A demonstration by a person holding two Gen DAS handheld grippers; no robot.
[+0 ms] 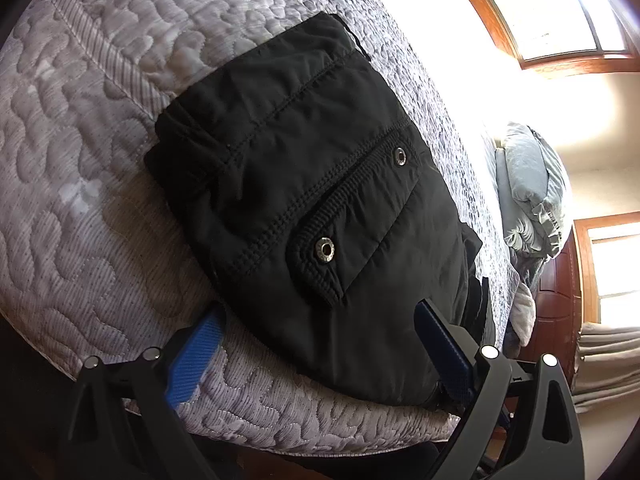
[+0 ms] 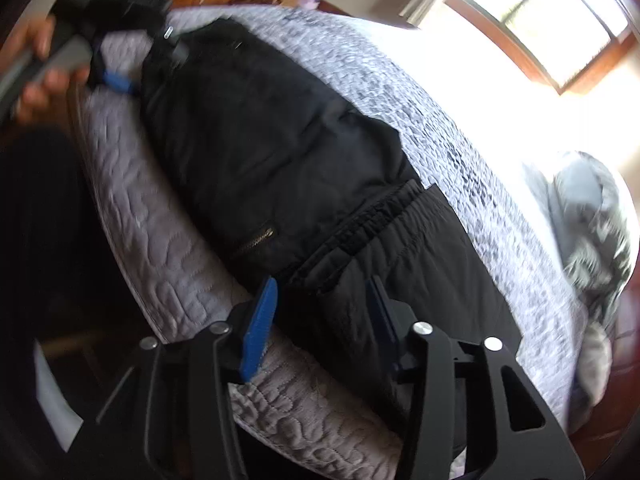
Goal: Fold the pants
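Black pants (image 1: 312, 184) lie folded on a grey quilted mattress (image 1: 80, 208), a flap pocket with two metal snaps facing up. My left gripper (image 1: 320, 320) is open, its blue pads (image 1: 196, 356) straddling the near edge of the pants without clamping them. In the right wrist view the pants (image 2: 280, 152) stretch along the mattress edge (image 2: 168, 264), with a zip pocket and an elastic waistband showing. My right gripper (image 2: 324, 292) is open over the near end of the pants. The left gripper (image 2: 116, 80) and the hand holding it show at the far end.
A grey pillow or bundled bedding (image 1: 532, 188) lies at the mattress's far right, also in the right wrist view (image 2: 592, 216). Wood-framed windows (image 1: 560, 12) throw strong glare over the bed. A wooden door (image 1: 560, 292) and dark floor lie beyond the mattress edge.
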